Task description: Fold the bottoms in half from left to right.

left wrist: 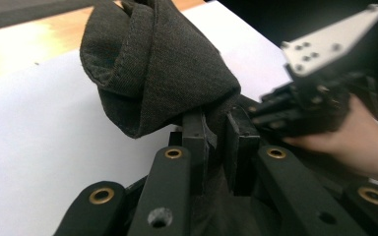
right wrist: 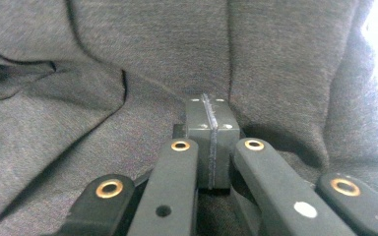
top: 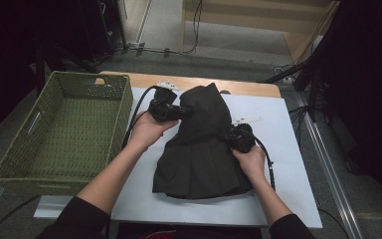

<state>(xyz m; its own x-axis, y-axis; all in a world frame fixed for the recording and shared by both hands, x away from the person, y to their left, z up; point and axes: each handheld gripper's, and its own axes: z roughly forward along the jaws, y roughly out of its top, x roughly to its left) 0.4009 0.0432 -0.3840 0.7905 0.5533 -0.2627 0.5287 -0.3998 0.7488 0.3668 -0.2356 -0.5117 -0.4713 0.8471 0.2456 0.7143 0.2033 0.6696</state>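
- On the white-covered tabletop (top: 283, 164), your left tongs (left wrist: 216, 129) pinch the dark grey pleated cloth garment (top: 201, 149), lifting its top to fold.
- Right tongs (right wrist: 211, 120), pressed together, pin its side flat.

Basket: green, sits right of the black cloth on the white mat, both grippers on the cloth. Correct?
Not quite. The basket sits left of the cloth, not right; the high view shows it. The rest holds: it is green, the cloth lies on the white mat, and the left gripper and right gripper are both on the cloth.
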